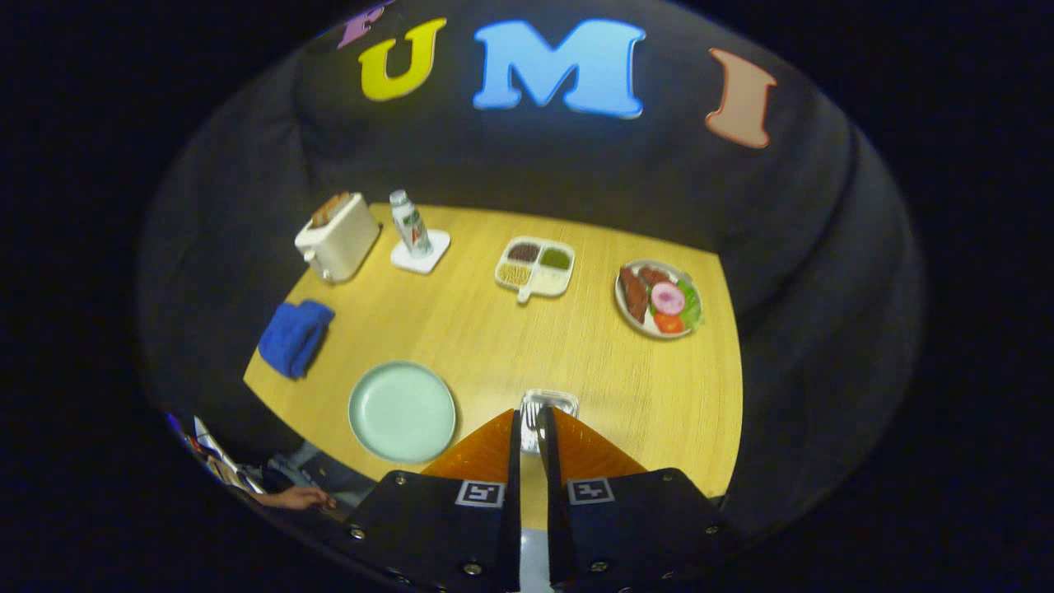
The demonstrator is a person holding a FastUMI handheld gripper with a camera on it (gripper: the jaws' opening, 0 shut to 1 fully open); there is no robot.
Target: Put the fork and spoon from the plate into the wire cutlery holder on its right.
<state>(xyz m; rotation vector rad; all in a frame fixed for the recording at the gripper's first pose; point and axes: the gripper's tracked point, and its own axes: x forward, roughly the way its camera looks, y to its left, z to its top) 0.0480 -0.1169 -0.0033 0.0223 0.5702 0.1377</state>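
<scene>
My fingers (531, 432) are drawn close on a fork (531, 418), its tines poking up in the thin gap between them, though I can't quite tell how firmly both press. I hold it right over the wire cutlery holder (549, 402) so it can drop in. The green plate (402, 411) beside it lies bare; the spoon I can't make out, likely already in the holder.

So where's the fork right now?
In the gripper view, the fork is pinched between the fingers of the claw, held above the wire cutlery holder, just right of the empty green plate.
</scene>
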